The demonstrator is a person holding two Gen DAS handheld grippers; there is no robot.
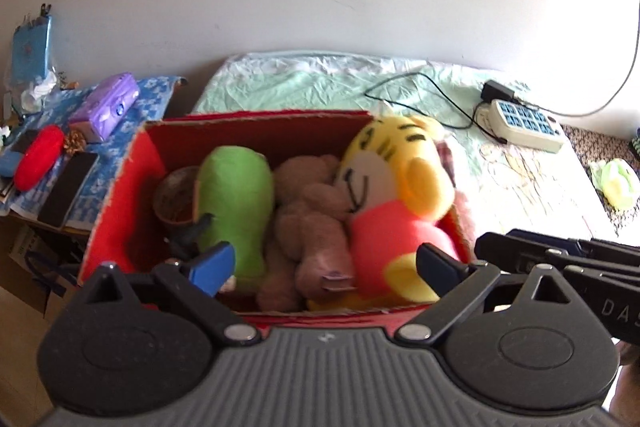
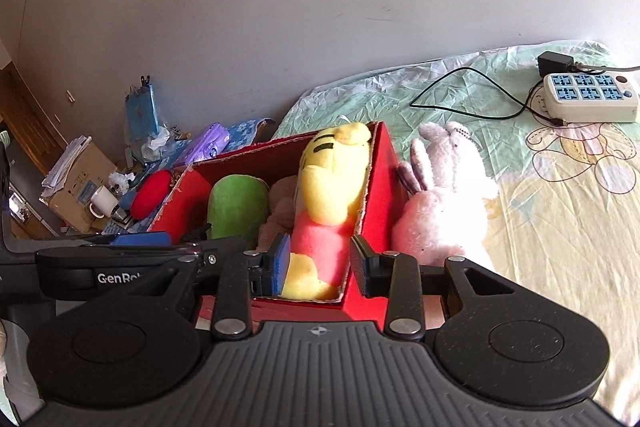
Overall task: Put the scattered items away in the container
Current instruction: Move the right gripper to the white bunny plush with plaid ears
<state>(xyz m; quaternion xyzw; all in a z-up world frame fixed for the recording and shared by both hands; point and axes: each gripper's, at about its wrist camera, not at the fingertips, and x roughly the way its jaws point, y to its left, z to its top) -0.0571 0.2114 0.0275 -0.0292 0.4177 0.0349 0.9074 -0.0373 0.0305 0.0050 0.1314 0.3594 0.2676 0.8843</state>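
Observation:
A red cardboard box stands on the bed. In it lie a green plush, a brown plush and a yellow tiger plush in a pink shirt. My left gripper hovers over the box's near edge, jaws wide apart and nothing between them. In the left wrist view my right gripper comes in from the right, by the box's near right corner. In its own view the right gripper stands part open in front of the tiger plush, not pressing it. A pink bunny plush lies on the bed against the box's right wall.
A white power strip with a black cable lies at the far right of the bed sheet. Left of the box, a cluttered side table holds a purple tissue pack, a red case and a phone. A white mug stands further left.

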